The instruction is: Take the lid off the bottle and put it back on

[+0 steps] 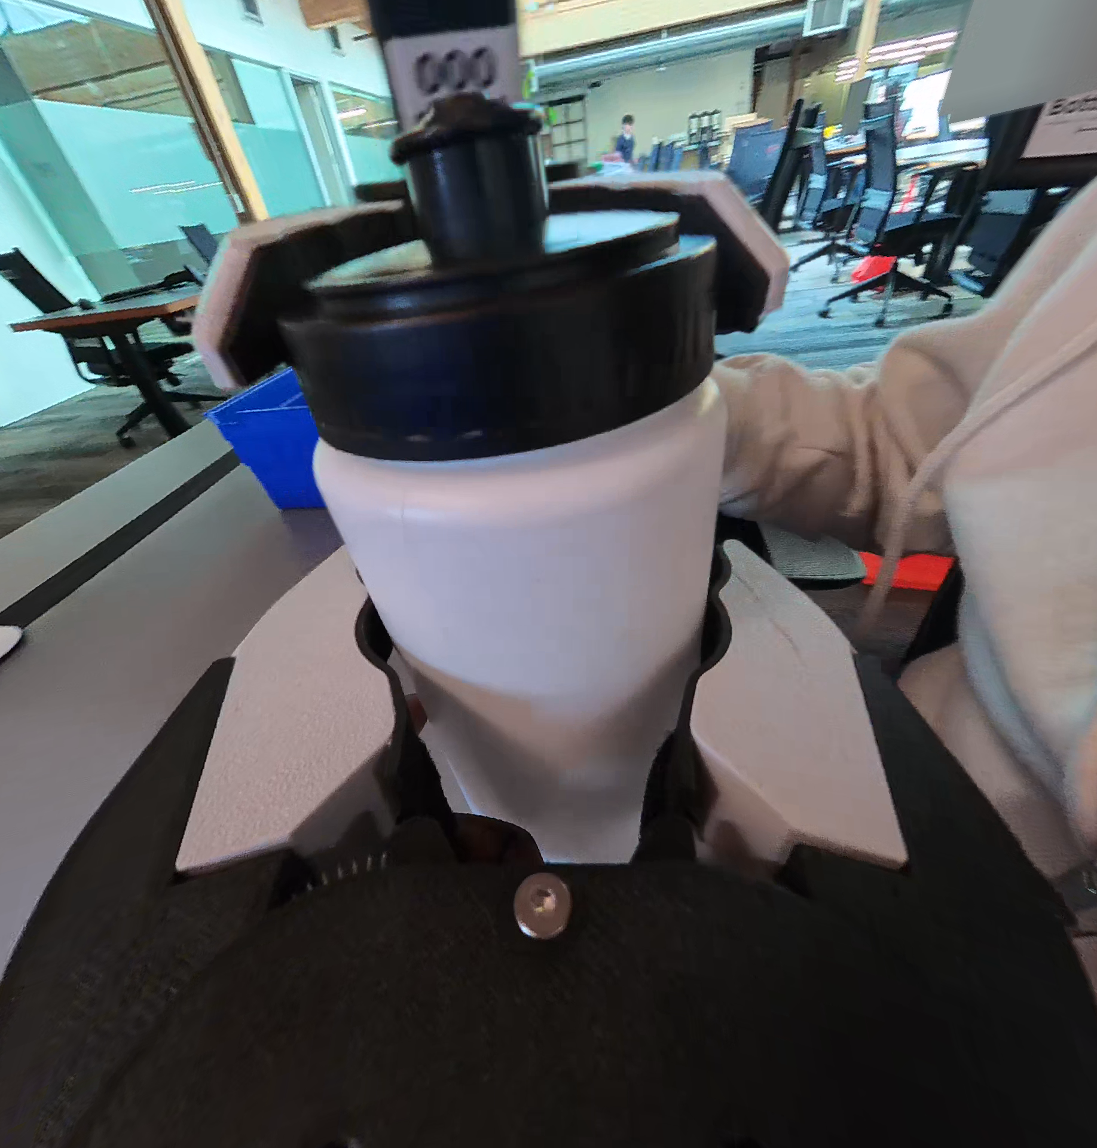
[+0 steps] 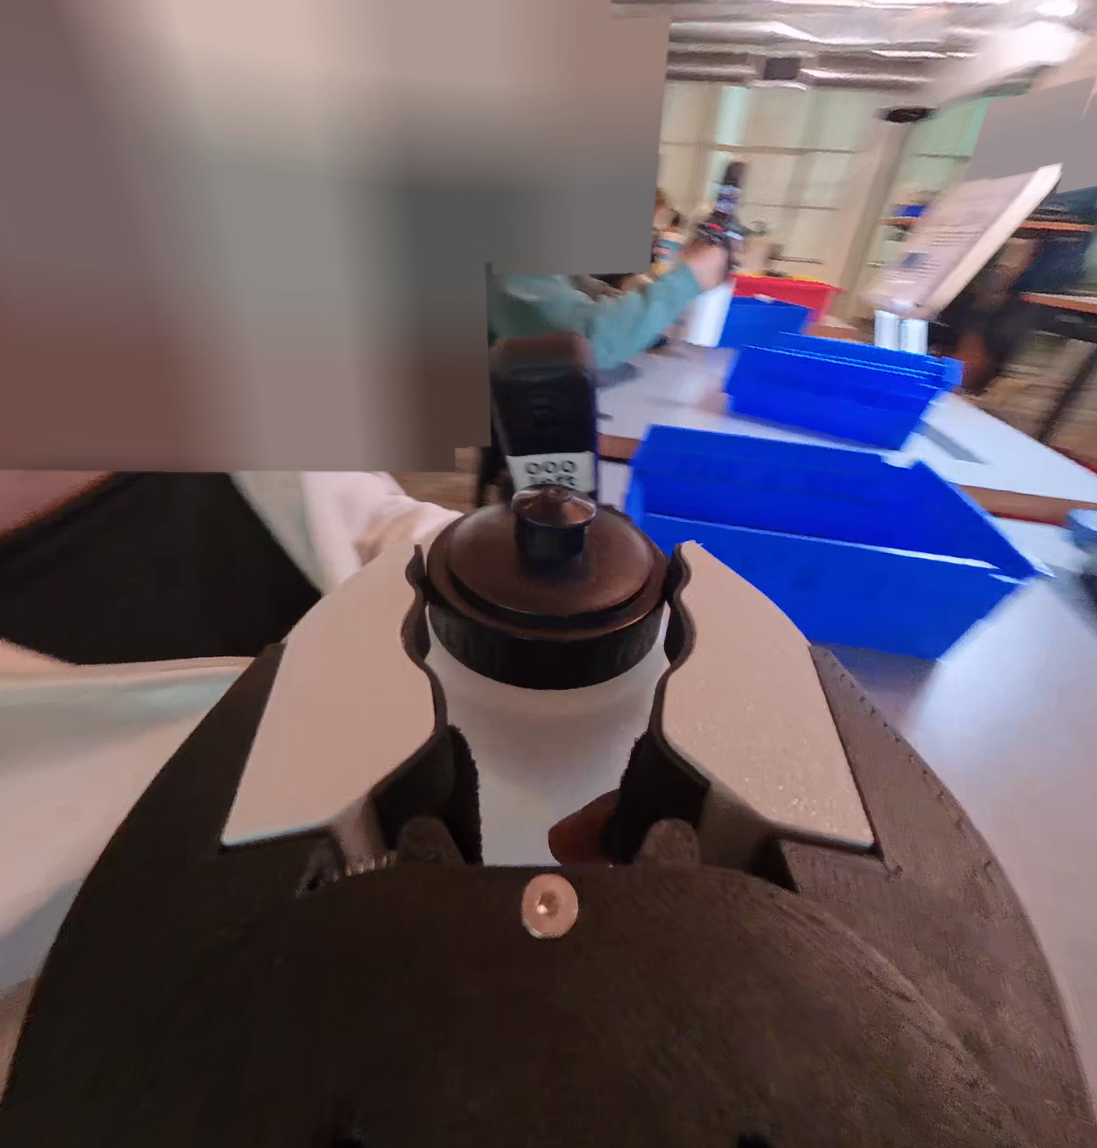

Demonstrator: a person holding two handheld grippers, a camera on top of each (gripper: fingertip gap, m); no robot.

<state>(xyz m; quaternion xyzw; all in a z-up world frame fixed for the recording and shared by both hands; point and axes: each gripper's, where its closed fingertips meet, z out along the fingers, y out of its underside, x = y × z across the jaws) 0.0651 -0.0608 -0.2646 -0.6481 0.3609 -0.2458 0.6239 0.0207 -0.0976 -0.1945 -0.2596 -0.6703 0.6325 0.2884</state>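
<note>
A white bottle [image 1: 533,559] with a black lid [image 1: 502,373] and a black spout [image 1: 477,192] fills the left wrist view. My left gripper [image 1: 542,621] is shut on the bottle's white body. My right gripper [image 1: 502,267] reaches in from the far side, with its fingers on both sides of the lid. In the right wrist view, my right gripper [image 2: 549,578] is shut on the lid [image 2: 546,627], which sits on the bottle [image 2: 546,745]. The left gripper's camera housing [image 2: 542,404] shows behind the spout. The bottle's base is hidden.
A grey table [image 1: 98,621] lies below. Blue bins [image 2: 813,559] stand on it to the right, and one blue bin [image 1: 272,435] is behind the bottle. A person's cream sleeve [image 1: 875,447] is close on the right. Office chairs and desks stand farther off. The tips of one gripper are about 8 cm away from the tips of the other.
</note>
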